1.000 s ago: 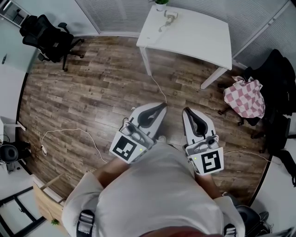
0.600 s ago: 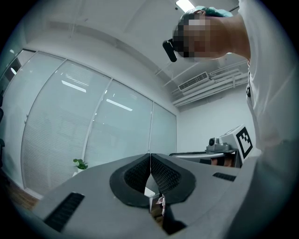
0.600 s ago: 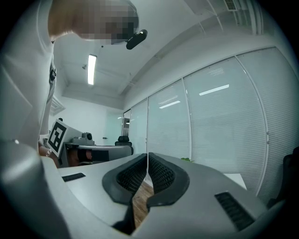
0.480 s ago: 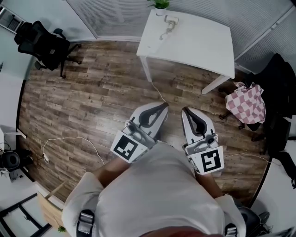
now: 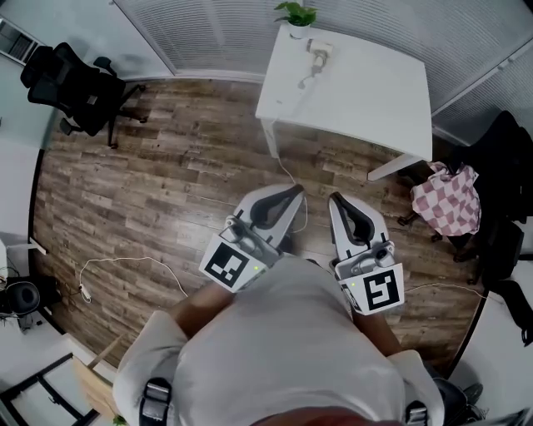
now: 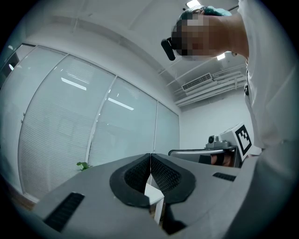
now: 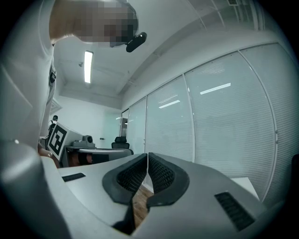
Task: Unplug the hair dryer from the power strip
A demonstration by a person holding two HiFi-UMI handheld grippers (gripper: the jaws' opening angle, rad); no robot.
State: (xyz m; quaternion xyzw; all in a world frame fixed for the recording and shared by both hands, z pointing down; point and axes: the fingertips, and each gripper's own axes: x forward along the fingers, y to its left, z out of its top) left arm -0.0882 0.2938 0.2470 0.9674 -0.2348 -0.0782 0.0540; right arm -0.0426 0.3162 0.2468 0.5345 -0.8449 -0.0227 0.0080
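Head view: the hair dryer (image 5: pixel 320 48) lies on the white worktop (image 5: pixel 375 91) near its far left corner, just beside a small potted plant (image 5: pixel 297 12), with its cord (image 5: pixel 306 76) trailing toward the left edge. A thin white cable (image 5: pixel 288 172) drops by the near left leg and runs over the wooden floor (image 5: pixel 166 175) toward the person. I cannot pick out the power strip, so the plug end is not located from here. The left gripper (image 5: pixel 295 190) and the right gripper (image 5: pixel 334 199) are held side by side in front of the body, well short of the worktop. This looks like a carrying pose for the approach, not a reach. A black chair (image 5: pixel 75 79) stands off to the left, and a checked cloth (image 5: pixel 456 200) hangs to the right.

Left gripper view: the fingers (image 6: pixel 135 175) are pressed together with nothing between them. Below the closed tips a corner of the worktop shows, so this gripper is aimed roughly at the goal. The plant sits low on the left.

Right gripper view: these fingers (image 7: pixel 161 175) are also closed and empty, with floor showing beneath them and the worktop's edge at lower right. Keeping both closed probably just keeps them tidy until the plug is within reach; the unplugging has not begun.
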